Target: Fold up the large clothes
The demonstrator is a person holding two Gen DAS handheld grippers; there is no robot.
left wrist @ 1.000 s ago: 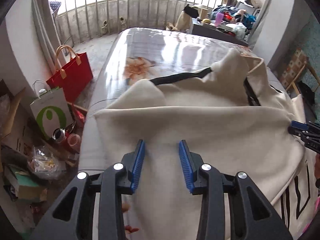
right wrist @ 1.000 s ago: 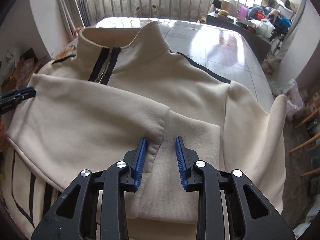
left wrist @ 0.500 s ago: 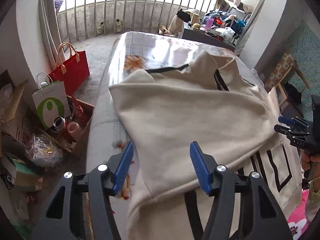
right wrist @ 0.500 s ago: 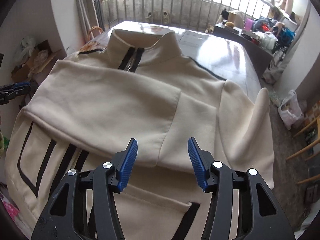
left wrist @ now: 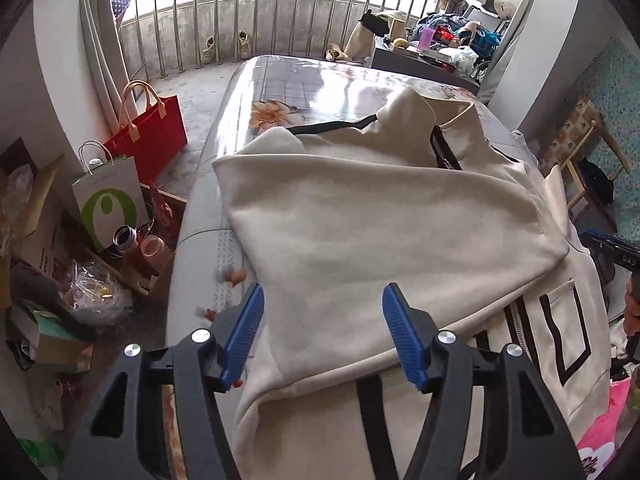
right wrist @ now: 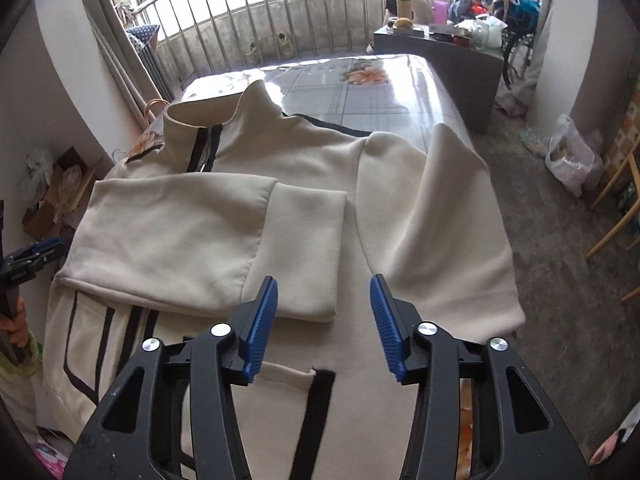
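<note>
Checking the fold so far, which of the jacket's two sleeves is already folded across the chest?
The sleeve on the window-curtain side, lying flat across the jacket. The other sleeve is unfolded, draping off the table edge.

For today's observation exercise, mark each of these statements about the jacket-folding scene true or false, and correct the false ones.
1. One sleeve lies folded across the cream jacket. True.
2. The left gripper is clamped on cloth. False: its jaws stand apart, gripping nothing.
3. A red bag stands on the floor beside the table. True.
4. The jacket's trim is green. False: it is black.
5. The right gripper holds the collar. False: nothing is between its closing jaws; the collar lies far off.
</note>
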